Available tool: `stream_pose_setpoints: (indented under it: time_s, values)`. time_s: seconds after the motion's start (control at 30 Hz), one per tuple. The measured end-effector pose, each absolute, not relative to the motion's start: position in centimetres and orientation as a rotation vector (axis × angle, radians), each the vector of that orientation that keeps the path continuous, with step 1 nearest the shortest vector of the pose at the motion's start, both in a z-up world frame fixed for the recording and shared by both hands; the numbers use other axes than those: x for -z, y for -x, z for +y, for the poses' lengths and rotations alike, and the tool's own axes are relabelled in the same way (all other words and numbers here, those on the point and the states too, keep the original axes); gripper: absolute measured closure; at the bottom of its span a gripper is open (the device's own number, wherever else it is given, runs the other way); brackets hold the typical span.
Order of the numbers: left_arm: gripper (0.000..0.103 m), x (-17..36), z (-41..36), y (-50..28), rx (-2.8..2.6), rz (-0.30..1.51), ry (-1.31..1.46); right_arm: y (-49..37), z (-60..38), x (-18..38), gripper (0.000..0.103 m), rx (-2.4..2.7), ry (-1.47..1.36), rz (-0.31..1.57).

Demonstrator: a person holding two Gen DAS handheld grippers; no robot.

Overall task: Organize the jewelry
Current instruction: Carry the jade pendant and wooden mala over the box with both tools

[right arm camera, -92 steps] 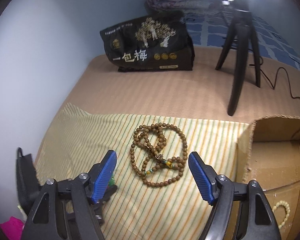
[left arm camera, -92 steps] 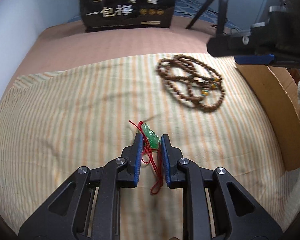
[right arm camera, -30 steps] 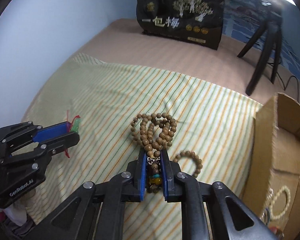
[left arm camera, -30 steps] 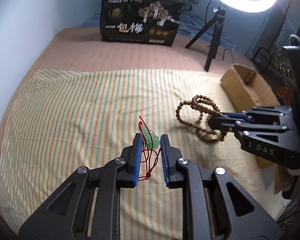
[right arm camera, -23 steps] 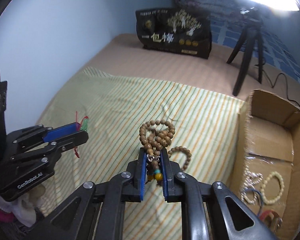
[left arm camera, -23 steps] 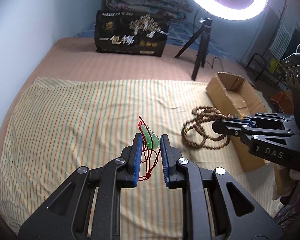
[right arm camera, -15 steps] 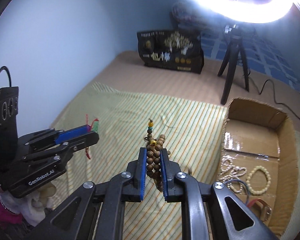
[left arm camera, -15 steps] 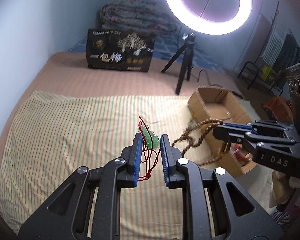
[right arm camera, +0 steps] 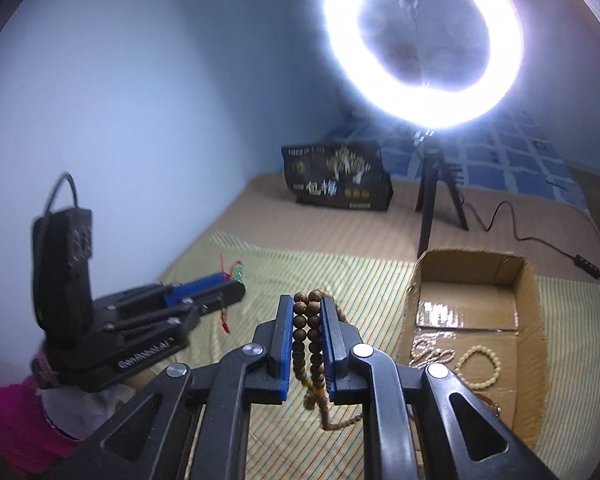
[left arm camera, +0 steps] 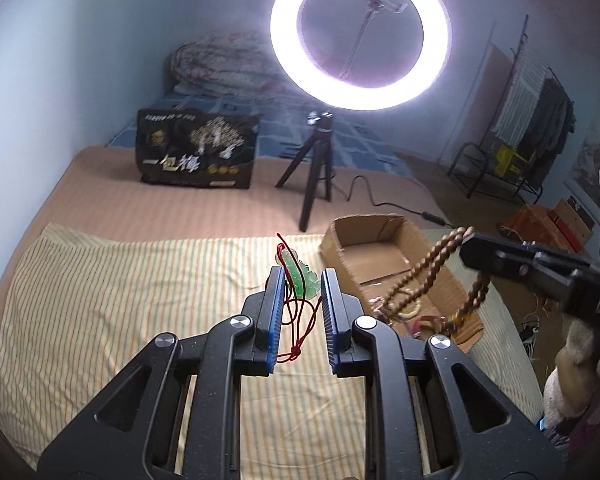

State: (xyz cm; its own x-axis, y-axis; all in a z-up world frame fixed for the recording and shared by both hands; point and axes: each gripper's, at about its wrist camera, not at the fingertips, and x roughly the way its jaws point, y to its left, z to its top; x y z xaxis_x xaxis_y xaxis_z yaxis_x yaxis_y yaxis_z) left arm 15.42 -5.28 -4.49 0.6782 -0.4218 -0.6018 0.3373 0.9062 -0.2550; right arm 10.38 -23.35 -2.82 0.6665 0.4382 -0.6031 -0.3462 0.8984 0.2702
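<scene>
My left gripper (left arm camera: 300, 276) is shut on a green jade pendant (left arm camera: 302, 276) whose red cord (left arm camera: 296, 328) dangles between the fingers, held up over the striped cloth (left arm camera: 120, 300). My right gripper (right arm camera: 306, 306) is shut on a brown wooden bead necklace (right arm camera: 308, 332), which hangs in long loops (left arm camera: 420, 276) beside the open cardboard box (left arm camera: 384, 256). In the right wrist view the left gripper (right arm camera: 230, 284) sits to the left with the pendant (right arm camera: 238, 274) at its tip. The box (right arm camera: 476, 320) holds a cream bead bracelet (right arm camera: 478, 368) and a chain (right arm camera: 430, 354).
A lit ring light (left arm camera: 360, 36) on a black tripod (left arm camera: 314, 176) stands behind the box, its cable (right arm camera: 540, 240) trailing right. A black printed bag (left arm camera: 196, 156) leans at the back. A folded quilt (left arm camera: 220, 64) lies beyond. A clothes rack (left arm camera: 520, 128) stands far right.
Both grippers have risen off the bed and tipped up toward the room. The bead necklace left the cloth and now hangs free from the right gripper near the box.
</scene>
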Motion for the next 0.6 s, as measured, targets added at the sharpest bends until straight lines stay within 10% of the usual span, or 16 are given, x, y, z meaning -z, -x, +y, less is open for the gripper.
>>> stream_pose_setpoints:
  time_s: [0.6]
  values:
    - [0.086,4.4,-13.8,-18.0,0.570,0.707,0.099,-9.9,-32.9,1.0,0.092,-0.272,-0.171,0.661]
